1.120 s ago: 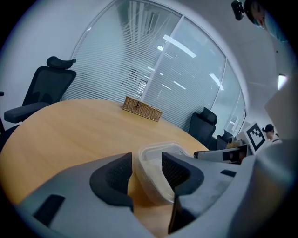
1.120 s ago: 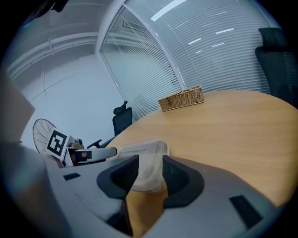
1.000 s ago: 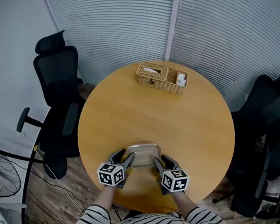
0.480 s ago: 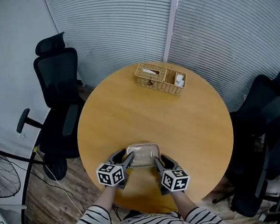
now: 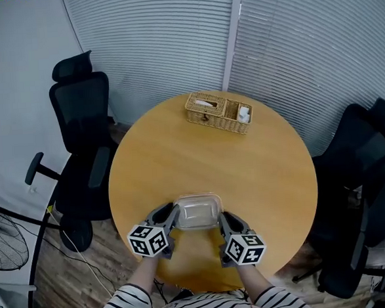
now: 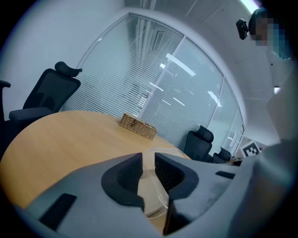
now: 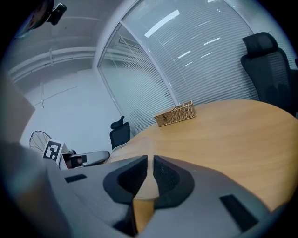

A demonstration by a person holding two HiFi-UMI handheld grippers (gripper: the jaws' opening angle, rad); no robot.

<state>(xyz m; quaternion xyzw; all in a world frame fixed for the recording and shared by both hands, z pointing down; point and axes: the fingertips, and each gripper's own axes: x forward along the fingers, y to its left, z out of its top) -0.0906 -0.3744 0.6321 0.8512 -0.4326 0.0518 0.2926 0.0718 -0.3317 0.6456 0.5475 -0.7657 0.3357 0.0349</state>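
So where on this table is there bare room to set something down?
The whole middle of the round table is bare, from the wicker basket at the far edge to the clear container at the near edge. Both sides are bare too. Only the near edge is crowded: the left claw and right claw clamp the container.

The round desk (image 5: 213,162) is viewed steeply from overhead. Low, close views are taken along the left tool (image 6: 148,160) and right tool (image 7: 150,162), facing across it; the wicker basket (image 5: 218,112) is shared by all three.
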